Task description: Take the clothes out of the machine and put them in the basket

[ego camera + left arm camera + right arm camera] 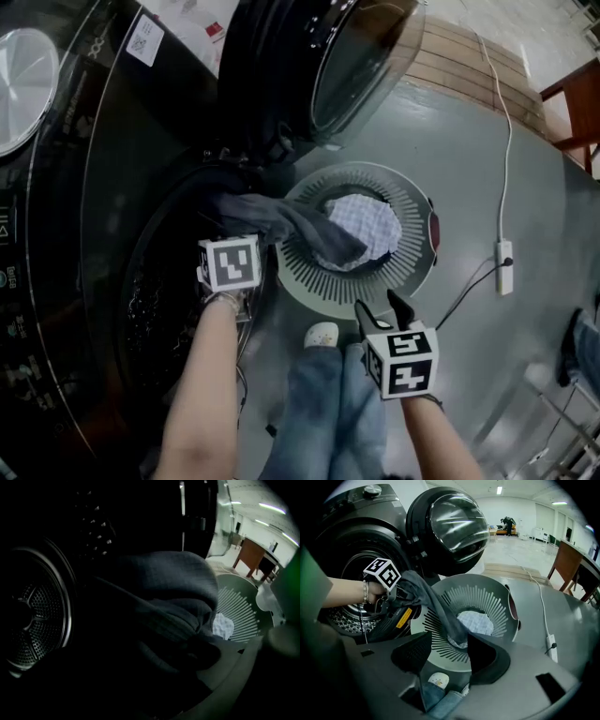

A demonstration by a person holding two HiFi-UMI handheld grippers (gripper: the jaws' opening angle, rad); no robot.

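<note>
A dark grey garment (291, 220) stretches from the washing machine's opening (178, 281) over the rim of the round grey slotted basket (412, 216). A white checked cloth (370, 225) lies inside the basket. My left gripper (230, 267) is at the mouth of the machine, at the garment's near end (412, 583). Its jaws are lost in the dark in the left gripper view, where the garment (164, 588) fills the middle beside the drum (33, 616). My right gripper (380, 314) hangs open and empty in front of the basket (497, 597).
The machine's round door (347, 56) stands swung open above the basket. The person's jeans and a pale shoe (322, 334) are between the two grippers. A power strip with its cable (504, 265) lies on the floor at right. A reddish wooden table (572, 103) stands far right.
</note>
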